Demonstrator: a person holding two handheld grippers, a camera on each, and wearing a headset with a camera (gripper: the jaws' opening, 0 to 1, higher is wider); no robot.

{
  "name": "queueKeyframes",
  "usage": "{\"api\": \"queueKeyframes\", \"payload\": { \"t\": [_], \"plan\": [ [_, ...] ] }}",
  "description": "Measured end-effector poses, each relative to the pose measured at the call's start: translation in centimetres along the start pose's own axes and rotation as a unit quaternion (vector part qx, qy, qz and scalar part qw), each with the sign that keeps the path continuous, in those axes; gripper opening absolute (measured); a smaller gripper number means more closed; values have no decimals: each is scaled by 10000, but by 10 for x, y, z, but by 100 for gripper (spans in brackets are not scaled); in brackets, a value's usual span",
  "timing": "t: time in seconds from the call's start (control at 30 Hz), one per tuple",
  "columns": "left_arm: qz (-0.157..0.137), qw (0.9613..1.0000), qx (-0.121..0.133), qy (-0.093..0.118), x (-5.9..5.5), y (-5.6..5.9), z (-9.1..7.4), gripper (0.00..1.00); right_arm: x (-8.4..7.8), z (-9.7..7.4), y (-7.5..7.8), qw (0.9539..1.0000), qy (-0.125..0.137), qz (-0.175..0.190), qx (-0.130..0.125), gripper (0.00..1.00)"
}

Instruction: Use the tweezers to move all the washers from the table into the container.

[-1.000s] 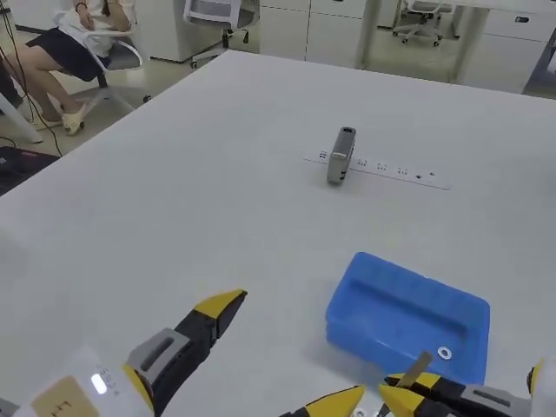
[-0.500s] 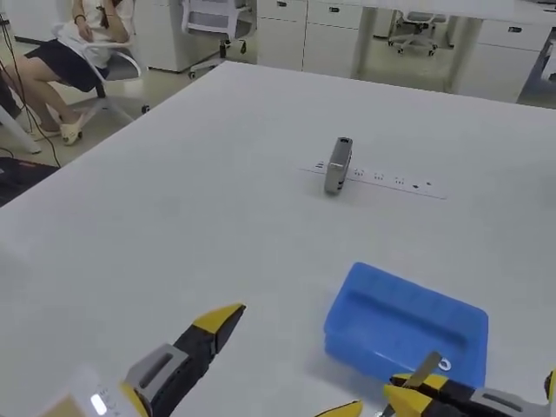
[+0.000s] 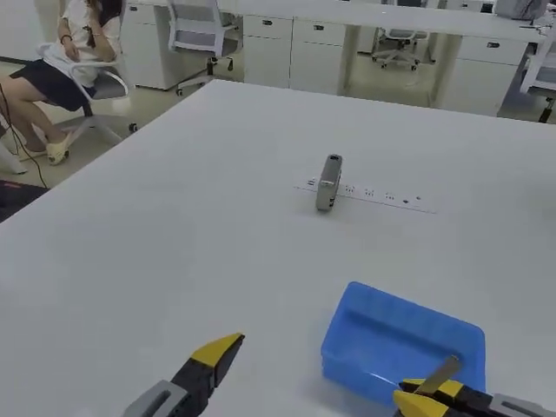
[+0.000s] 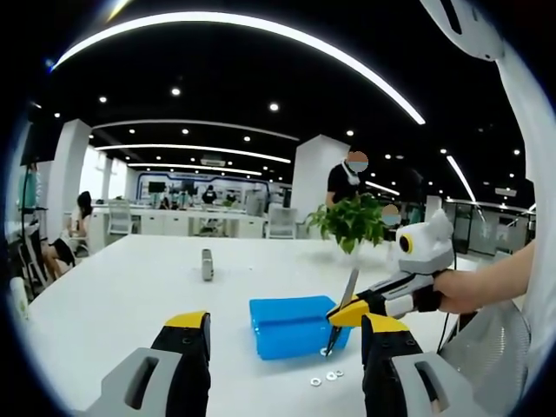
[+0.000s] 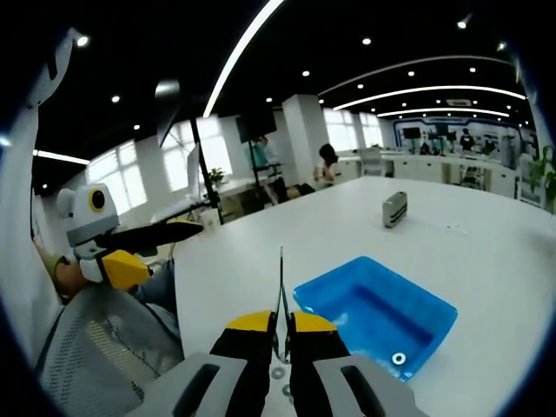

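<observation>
A blue container sits on the white table; one washer lies inside the blue container. My right gripper is shut on thin metal tweezers that point up past the container's near edge. Several loose washers lie on the table just in front of the blue container, below the tweezers and my right gripper. My left gripper stands open with nothing in it, left of the container. One of its yellow fingertips shows low in the head view.
A grey box stands upright on a flat white power strip in the middle of the table. A seated person and office chairs are beyond the far left corner. A potted plant stands behind the table.
The head camera has tilted up, so both grippers sit lower in the picture. The right gripper stays shut on the tweezers by the container's near edge; the left stays open.
</observation>
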State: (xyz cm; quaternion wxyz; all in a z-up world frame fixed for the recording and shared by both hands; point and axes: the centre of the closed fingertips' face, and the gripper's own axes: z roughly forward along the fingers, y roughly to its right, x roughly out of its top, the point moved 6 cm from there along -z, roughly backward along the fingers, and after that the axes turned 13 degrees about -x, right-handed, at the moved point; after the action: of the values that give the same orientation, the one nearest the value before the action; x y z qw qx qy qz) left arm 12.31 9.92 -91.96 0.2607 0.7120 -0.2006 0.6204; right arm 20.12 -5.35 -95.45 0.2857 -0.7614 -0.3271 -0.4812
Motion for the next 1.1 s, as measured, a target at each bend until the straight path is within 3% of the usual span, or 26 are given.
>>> {"api": "queueKeyframes", "payload": {
  "t": [0.47, 1.1],
  "plan": [
    [-3, 10000, 5, -25, -1, 0, 0, 71, 23, -13, 5, 9993, 356, 43, -137, 2],
    [19, 9999, 26, -114, -3, -1, 1, 70, 45, -9, 21, 9973, 672, 132, -259, 2]
  ]
}}
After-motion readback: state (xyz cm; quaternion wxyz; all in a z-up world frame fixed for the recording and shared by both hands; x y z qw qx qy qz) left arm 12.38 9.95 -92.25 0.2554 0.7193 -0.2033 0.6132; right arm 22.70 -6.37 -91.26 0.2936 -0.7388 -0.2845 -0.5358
